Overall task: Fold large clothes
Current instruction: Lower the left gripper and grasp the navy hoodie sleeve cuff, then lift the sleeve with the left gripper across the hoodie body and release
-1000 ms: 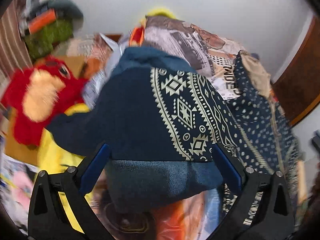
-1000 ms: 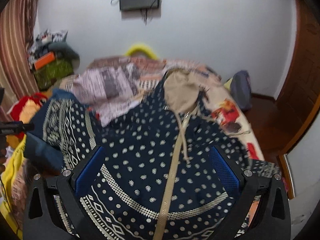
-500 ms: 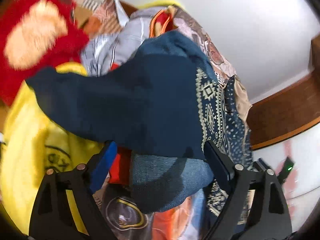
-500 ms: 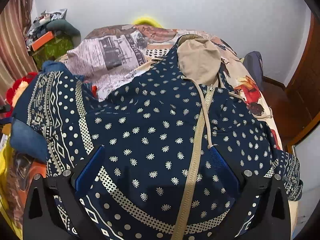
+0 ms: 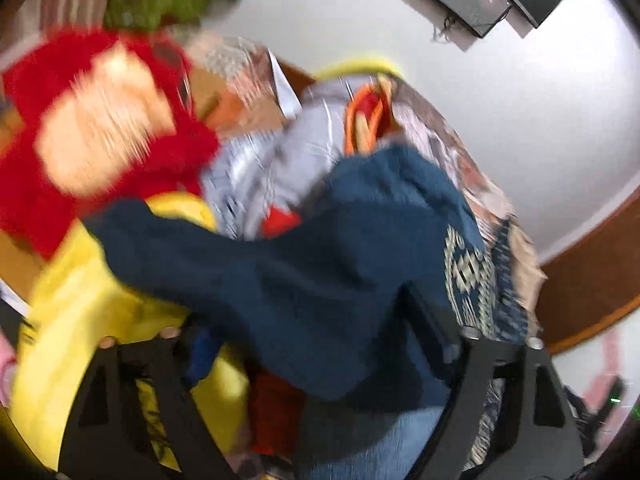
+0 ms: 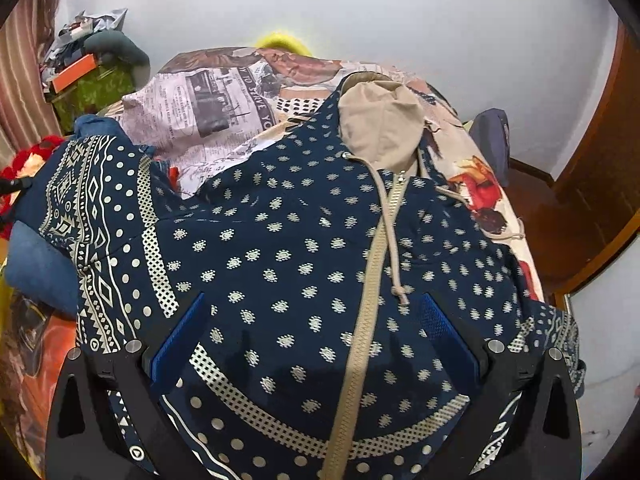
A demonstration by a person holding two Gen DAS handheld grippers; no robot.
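Left gripper (image 5: 312, 344) has swung in over hoodie sleeve (image 5: 280, 288), jaws just been closing with sleeve cloth between them, grip unconfirmed through blur, likely to fold it inward. Right gripper (image 6: 316, 332) hovers open above navy patterned hoodie (image 6: 304, 248), spread zipper-up on bed (image 6: 480, 176), hood at 12 o'clock.

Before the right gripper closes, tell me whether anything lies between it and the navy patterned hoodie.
Nothing visible does: the right gripper hangs open directly over the navy patterned zip-up hoodie, with only its beige zipper and drawstring between the pads.
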